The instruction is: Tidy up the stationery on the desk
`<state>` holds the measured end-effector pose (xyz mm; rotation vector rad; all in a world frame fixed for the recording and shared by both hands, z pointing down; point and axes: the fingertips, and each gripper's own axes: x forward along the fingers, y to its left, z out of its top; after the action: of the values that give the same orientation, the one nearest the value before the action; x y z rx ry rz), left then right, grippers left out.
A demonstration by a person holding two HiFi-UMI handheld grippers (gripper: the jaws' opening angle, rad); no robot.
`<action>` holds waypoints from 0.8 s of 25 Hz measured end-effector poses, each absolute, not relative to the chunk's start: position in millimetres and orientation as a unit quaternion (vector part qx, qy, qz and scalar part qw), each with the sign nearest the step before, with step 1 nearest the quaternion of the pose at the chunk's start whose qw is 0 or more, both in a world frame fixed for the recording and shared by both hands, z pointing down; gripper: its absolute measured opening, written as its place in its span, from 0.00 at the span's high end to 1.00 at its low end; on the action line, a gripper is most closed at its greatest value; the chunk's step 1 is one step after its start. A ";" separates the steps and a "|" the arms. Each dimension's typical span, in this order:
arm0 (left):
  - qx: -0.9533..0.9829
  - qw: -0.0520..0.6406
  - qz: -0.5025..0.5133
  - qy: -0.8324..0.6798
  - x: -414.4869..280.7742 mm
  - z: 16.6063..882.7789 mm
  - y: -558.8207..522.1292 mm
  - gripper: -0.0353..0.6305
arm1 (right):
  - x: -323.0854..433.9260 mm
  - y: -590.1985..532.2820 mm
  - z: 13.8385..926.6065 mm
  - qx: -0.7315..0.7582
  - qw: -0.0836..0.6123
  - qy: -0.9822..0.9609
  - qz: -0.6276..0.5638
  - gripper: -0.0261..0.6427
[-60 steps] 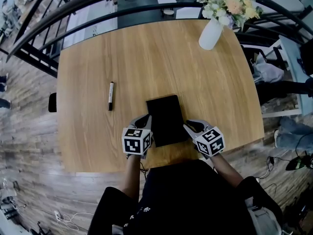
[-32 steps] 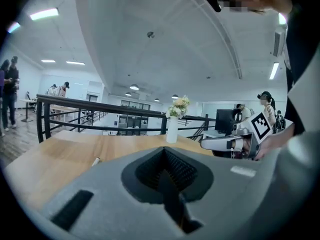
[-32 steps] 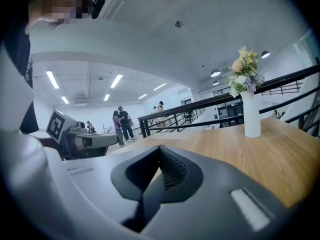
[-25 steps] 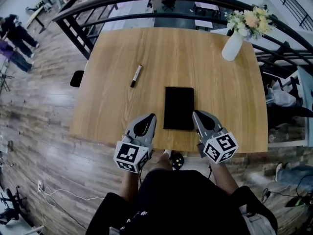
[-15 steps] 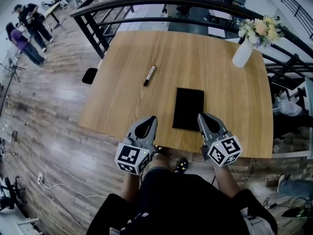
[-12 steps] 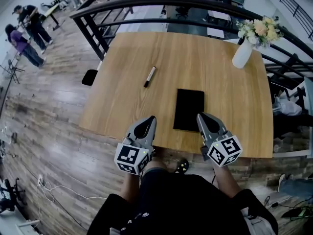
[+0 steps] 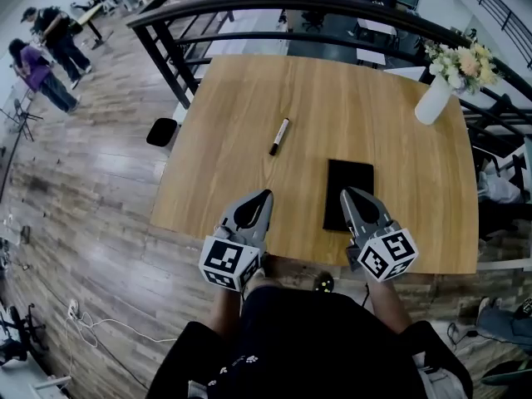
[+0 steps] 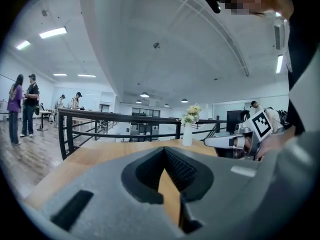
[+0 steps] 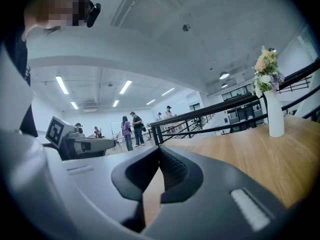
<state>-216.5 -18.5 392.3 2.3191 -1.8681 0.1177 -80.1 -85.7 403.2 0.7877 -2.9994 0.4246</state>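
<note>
**While both grippers are shut and empty, the pen and the notebook lie on the surface**

As we stand at the near edge of the wooden surface, we hold one gripper in each hand, side by side and pointing across it. The left gripper has its fingers pressed together at the tips with nothing between them; its own view shows only bare wood through the slot below the tips. The right gripper is the same, fingers together and holding nothing.

Two pieces of stationery lie flat on the surface. A black notebook is closed and sits near the front edge, on our right. In the head view the right gripper's tip overlaps its near left part, but we cannot tell whether they touch. A marker pen lies farther out and to the left, well apart from the notebook and ahead of the left gripper, angled slightly.

At the far right corner a white vase of flowers stands upright. A dark railing curves behind the surface, and people stand on the wooden floor far to the left.
</note>
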 end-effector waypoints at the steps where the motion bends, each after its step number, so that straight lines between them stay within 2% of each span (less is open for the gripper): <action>1: 0.775 0.080 0.039 -0.625 -226.1 392.6 -20.4 0.96 | -88.0 -87.0 403.9 0.255 0.006 -0.957 0.136 0.95; 20: 0.778 0.069 0.031 -0.623 -367.3 392.5 -62.1 0.96 | -215.7 -124.6 416.6 0.287 0.036 -0.947 0.140 0.95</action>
<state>-367.3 -62.1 392.5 2.3432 -1.8753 0.0948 -215.7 -124.6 416.6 0.8805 -2.9094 0.4293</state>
